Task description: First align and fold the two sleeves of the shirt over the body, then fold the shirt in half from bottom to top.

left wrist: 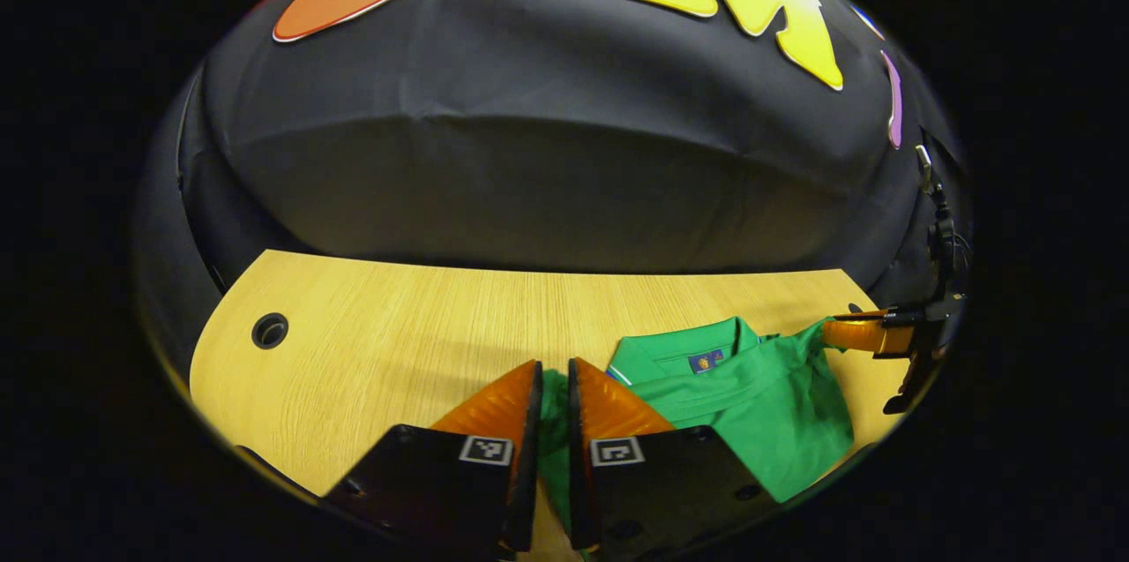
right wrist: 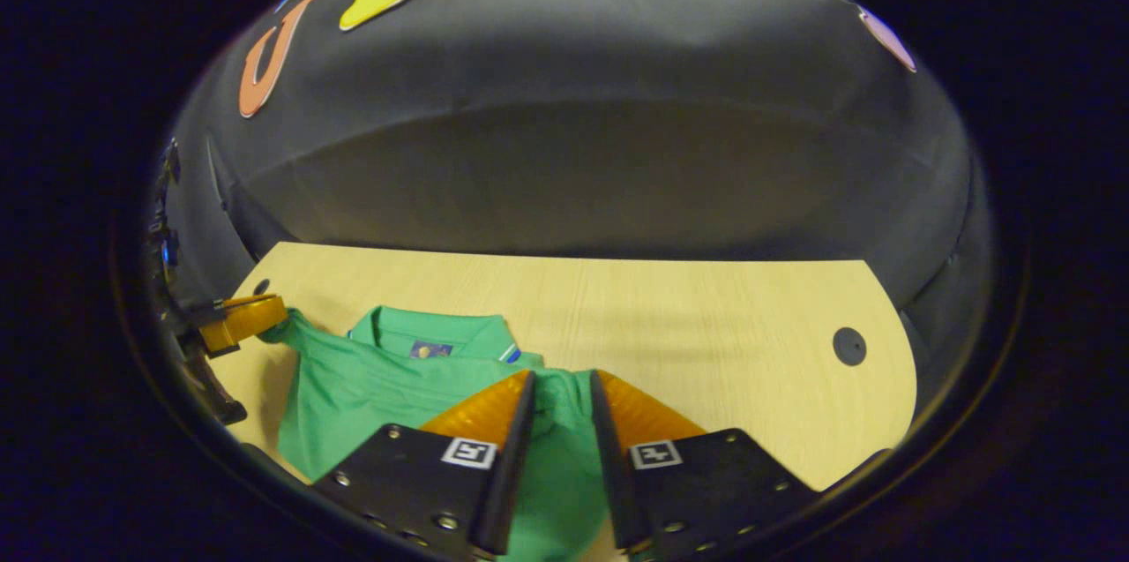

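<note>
The left hand-held gripper [left wrist: 553, 385] points forward and low, its two fingers drawn close with green cloth pinched in the narrow gap. The right hand-held gripper [right wrist: 562, 394] sits likewise, fingers slightly wider, cloth between them. Each appears at the far edge of the other's view.

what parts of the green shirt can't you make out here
- Left gripper view: the left gripper covers the near left part of the shirt; the lower hem is cut off at the edge.
- Right gripper view: the right gripper covers its near part; collar tag too small.
</note>
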`<state>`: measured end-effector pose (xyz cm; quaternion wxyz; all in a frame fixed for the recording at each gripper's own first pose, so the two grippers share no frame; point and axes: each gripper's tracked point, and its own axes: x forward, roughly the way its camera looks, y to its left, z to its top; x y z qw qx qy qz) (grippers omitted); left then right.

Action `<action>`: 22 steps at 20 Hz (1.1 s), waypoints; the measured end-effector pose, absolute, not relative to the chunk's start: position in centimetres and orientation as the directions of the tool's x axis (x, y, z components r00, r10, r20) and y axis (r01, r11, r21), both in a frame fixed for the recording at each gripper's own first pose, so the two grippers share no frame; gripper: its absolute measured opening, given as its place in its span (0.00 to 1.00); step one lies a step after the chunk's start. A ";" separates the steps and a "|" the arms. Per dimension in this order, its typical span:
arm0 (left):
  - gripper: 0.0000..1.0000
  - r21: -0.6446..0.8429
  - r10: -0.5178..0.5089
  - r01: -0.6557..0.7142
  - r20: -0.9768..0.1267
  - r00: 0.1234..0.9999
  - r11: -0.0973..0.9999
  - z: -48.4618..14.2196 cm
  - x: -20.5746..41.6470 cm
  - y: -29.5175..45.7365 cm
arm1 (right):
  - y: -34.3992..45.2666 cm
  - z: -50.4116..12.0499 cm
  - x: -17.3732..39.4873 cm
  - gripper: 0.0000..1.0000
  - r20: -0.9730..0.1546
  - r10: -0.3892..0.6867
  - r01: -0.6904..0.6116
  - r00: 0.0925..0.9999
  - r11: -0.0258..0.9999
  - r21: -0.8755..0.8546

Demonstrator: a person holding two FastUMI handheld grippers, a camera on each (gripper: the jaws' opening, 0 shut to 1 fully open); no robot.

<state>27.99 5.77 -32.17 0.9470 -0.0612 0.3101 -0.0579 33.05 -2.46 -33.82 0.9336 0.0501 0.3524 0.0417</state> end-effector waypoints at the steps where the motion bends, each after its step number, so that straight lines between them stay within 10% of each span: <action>1: 0.27 -0.144 -0.134 0.061 -0.583 0.801 0.988 -32.2 27.9 5.9 | -2.7 -33.5 33.0 0.48 -0.651 0.102 -0.027 0.753 0.992 0.124; 3: 0.72 -0.147 -0.125 0.049 -0.573 0.810 0.988 -31.4 27.7 6.0 | -3.0 -33.0 32.8 0.51 -0.638 0.081 -0.005 0.766 0.993 0.120; 5: 1.00 -0.139 -0.105 0.031 -0.561 0.821 0.990 -30.2 27.4 6.2 | -3.5 -32.0 32.2 0.84 -0.621 0.050 0.004 0.782 0.996 0.085; 6: 1.00 -0.140 -0.098 0.024 -0.552 0.828 0.990 -29.4 27.2 6.2 | -3.6 -31.2 31.7 1.00 -0.608 0.048 0.001 0.792 0.997 0.080; 22: 0.98 -0.074 0.039 -0.050 -0.134 0.990 0.996 -1.0 11.3 4.7 | -1.9 -5.3 12.5 0.99 -0.177 0.061 -0.050 0.982 0.997 0.063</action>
